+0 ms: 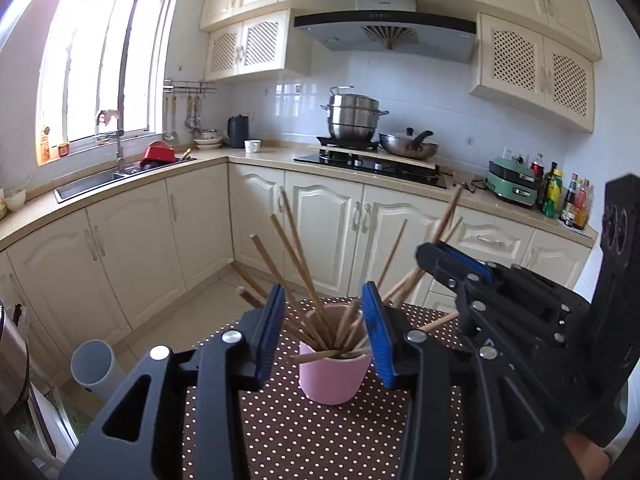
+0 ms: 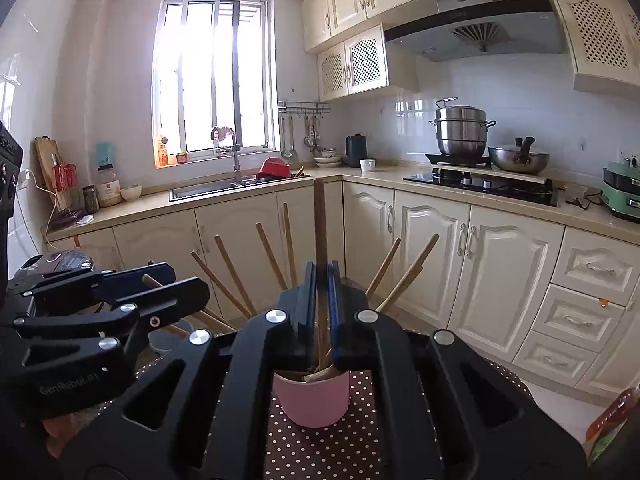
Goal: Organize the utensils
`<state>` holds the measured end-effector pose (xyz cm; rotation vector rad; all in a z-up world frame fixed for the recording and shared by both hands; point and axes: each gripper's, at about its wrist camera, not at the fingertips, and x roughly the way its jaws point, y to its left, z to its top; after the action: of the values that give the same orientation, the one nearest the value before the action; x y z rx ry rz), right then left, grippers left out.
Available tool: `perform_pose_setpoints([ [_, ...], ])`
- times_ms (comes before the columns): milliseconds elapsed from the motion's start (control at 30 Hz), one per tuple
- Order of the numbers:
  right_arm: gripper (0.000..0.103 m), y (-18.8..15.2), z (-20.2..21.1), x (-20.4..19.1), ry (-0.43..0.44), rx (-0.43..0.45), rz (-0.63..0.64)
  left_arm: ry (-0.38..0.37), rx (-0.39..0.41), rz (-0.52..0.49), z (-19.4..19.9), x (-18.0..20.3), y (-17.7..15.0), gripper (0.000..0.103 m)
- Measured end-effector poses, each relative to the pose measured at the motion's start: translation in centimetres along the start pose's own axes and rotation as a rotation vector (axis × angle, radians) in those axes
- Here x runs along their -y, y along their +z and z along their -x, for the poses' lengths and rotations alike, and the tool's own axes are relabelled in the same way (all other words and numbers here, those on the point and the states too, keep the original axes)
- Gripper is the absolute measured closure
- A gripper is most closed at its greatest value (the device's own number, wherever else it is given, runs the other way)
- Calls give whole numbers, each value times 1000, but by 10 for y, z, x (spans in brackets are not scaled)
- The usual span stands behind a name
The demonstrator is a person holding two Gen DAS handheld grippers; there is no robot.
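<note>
A pink cup stands on a brown polka-dot table and holds several wooden chopsticks that fan outward. My left gripper is open, its blue pads on either side of the cup above its rim, touching nothing. My right gripper is shut on one upright chopstick whose lower end is inside the pink cup. The right gripper also shows in the left wrist view, clamped on that chopstick at the right of the cup.
Cream kitchen cabinets run behind the table, with a sink on the left and a stove holding a steel pot and wok. A white bin stands on the floor to the left. Bottles sit on the right counter.
</note>
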<state>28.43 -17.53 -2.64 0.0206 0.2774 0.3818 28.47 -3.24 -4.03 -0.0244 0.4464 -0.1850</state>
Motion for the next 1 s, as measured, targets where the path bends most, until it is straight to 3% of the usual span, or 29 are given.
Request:
perform_pose_setpoints([
  [167, 96, 0, 2, -1, 2, -19, 11, 16, 3, -21, 3, 6, -1, 63],
  [600, 94, 5, 26, -3, -12, 4, -3, 97, 67, -6, 42, -1, -1, 44],
  [800, 73, 12, 61, -9, -40, 57, 20, 124, 99, 8, 73, -6, -5, 40],
  [867, 58, 11, 74, -11, -51, 65, 24, 132, 116, 4, 85, -5, -7, 37],
  [1000, 56, 4, 101, -19, -59, 72, 31, 145, 142, -4, 113, 0, -13, 33],
])
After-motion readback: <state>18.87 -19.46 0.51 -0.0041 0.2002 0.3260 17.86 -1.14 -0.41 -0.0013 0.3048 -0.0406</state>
